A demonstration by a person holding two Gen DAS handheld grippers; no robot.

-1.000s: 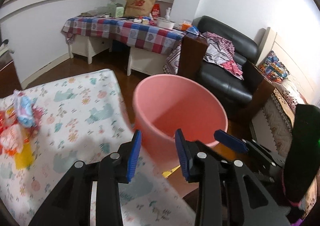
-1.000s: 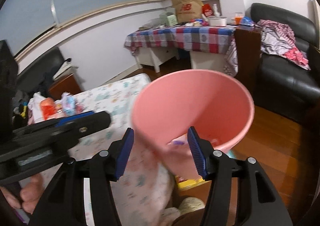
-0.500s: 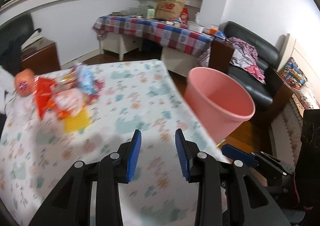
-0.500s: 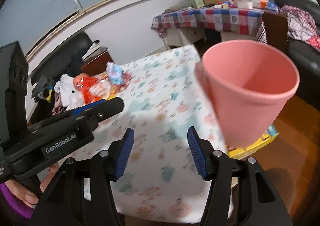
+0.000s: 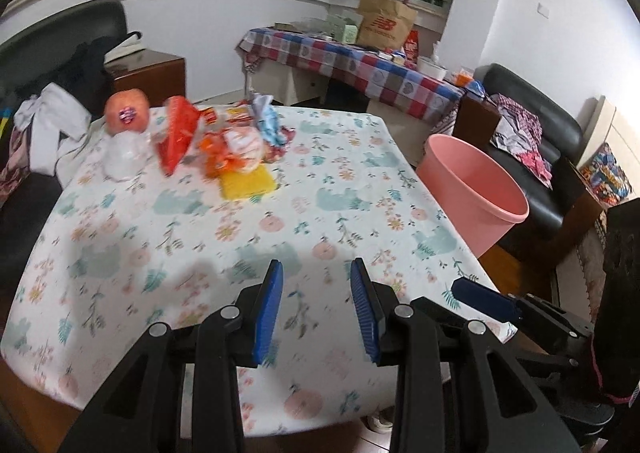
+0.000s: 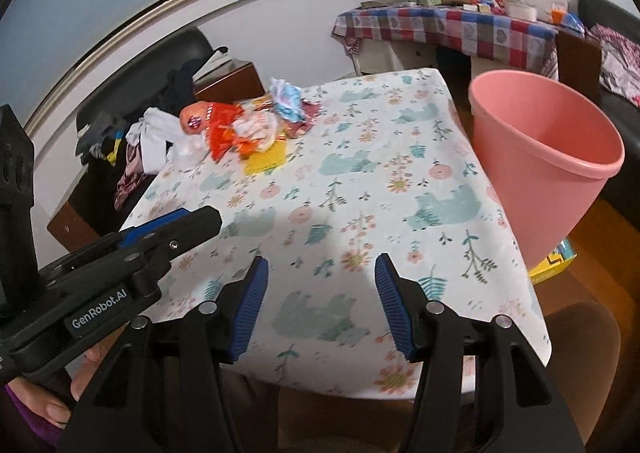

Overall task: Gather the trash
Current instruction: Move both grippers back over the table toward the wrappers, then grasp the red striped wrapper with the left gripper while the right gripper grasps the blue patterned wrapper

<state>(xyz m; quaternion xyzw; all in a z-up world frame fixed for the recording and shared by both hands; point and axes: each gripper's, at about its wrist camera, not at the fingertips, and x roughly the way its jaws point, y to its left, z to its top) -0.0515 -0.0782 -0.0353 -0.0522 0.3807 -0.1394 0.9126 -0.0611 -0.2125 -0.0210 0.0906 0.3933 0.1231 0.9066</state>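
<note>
A heap of trash [image 5: 224, 141] [image 6: 248, 129] lies at the far left of a floral-clothed table [image 5: 248, 237] [image 6: 360, 189]: red and orange wrappers, a blue-and-white crumpled wrapper [image 5: 268, 121], a yellow packet [image 5: 248, 183], clear plastic and an orange round fruit-like ball [image 5: 127, 111]. A pink bin [image 5: 476, 193] [image 6: 540, 157] stands off the table's right edge. My left gripper [image 5: 316, 309] hangs open over the near part of the cloth, with nothing between its blue pads. My right gripper [image 6: 320, 309] is open and empty too, over the near edge.
A dark chair with clothes [image 5: 52, 125] stands left of the table. Behind are a wooden cabinet [image 5: 152, 69], a checked-cloth table [image 5: 360, 57] with a paper bag and clutter, and a black sofa [image 5: 532, 125]. A yellow box [image 6: 554, 259] lies on the floor under the bin.
Both views have swung left from the pink bin to the table. The bin now sits at the right and the trash heap has come into view. Both grippers stay open alike.
</note>
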